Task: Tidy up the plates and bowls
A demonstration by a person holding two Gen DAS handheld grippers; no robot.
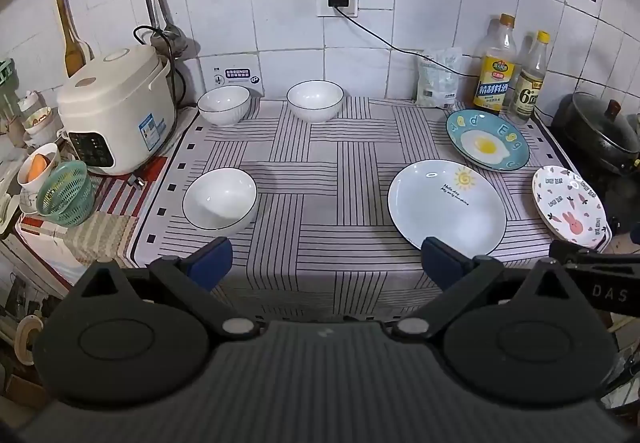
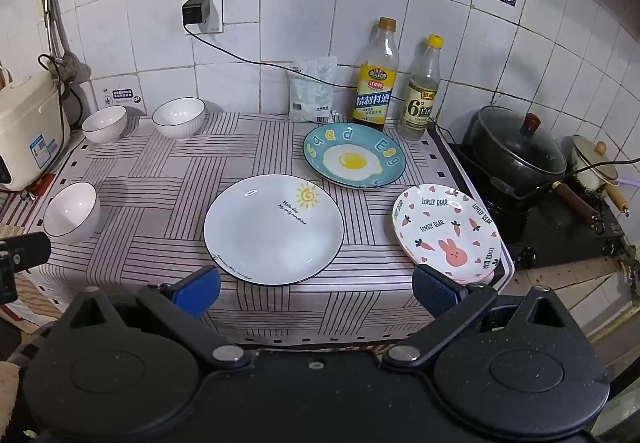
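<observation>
Three white bowls stand on the striped cloth: one near the front left, two at the back. To the right lie a white sun plate, a blue egg plate and a pink rabbit plate at the cloth's right edge. My left gripper hangs open over the front edge, between the near bowl and the sun plate. My right gripper is open too, in front of the sun plate, with nothing between its fingers.
A rice cooker and a green basket stand at the left. Two bottles and a plastic bag line the back wall. A black lidded pot sits on the stove at the right.
</observation>
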